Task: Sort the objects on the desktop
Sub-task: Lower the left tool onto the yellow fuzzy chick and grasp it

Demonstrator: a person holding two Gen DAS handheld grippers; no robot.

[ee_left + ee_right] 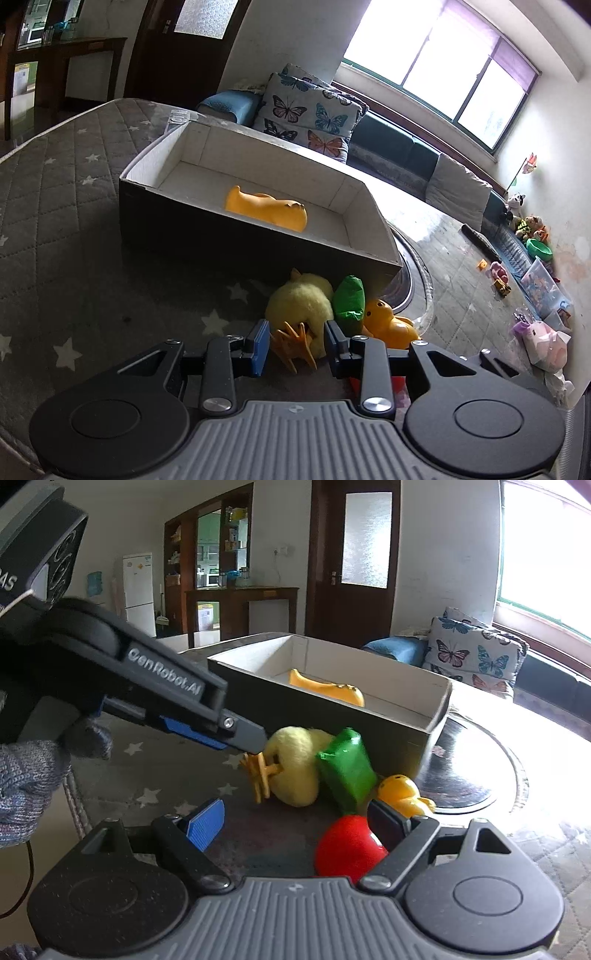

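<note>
Fuzzy plush chick [299, 302], glossy red toy [347, 847]

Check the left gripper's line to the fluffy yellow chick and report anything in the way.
Nothing visible blocks it. The left gripper is open, its fingers either side of the yellow plush chick at its orange feet. The green toy leans against the chick's far side, beside the path, not across it.

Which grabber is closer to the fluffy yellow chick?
Left. The left gripper has the yellow chick's orange feet between its open fingers. The right gripper sits farther back, beside the red toy.
</note>
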